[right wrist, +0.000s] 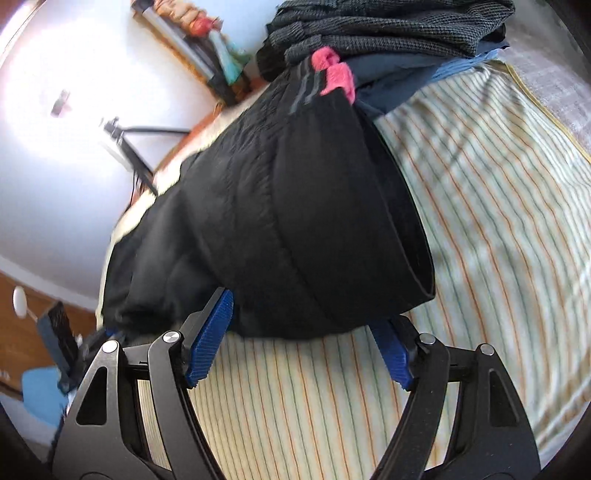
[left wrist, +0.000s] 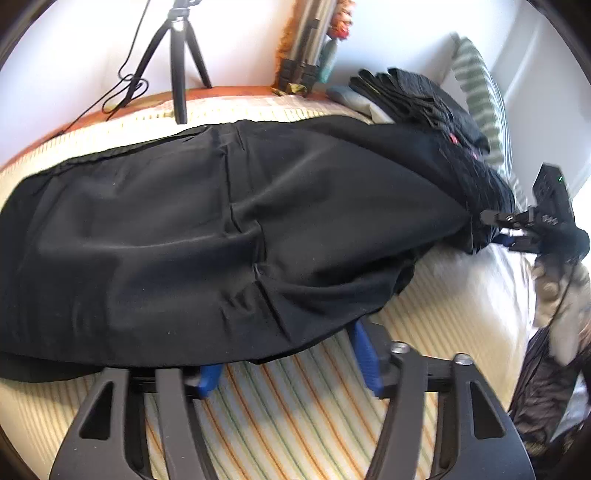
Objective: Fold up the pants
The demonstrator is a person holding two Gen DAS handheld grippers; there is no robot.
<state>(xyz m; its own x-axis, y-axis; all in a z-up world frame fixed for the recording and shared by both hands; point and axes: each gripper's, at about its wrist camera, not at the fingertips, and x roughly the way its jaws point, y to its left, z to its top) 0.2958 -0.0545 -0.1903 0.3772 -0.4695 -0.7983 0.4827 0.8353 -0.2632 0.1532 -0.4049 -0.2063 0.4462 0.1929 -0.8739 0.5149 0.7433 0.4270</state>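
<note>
Black pants (left wrist: 192, 236) lie spread across the striped bed. In the left wrist view my left gripper (left wrist: 286, 354) is open, its blue pads (left wrist: 364, 362) at the near hem with the cloth's edge lying over their tips. My right gripper shows there at the far right (left wrist: 491, 225), its fingertips at a bunched corner of the pants. In the right wrist view the pants (right wrist: 295, 221) are bunched and lifted, with a pink tag (right wrist: 334, 75). My right gripper (right wrist: 303, 332) stands open, blue pads (right wrist: 208, 339) on either side of the cloth's lower edge.
A striped sheet (left wrist: 295, 406) covers the bed. A black tripod (left wrist: 177, 62) with a cable stands at the far edge. A stack of folded dark clothes (right wrist: 388, 33) and a striped pillow (left wrist: 480, 96) lie at the head. The left gripper's body shows at the lower left (right wrist: 59, 339).
</note>
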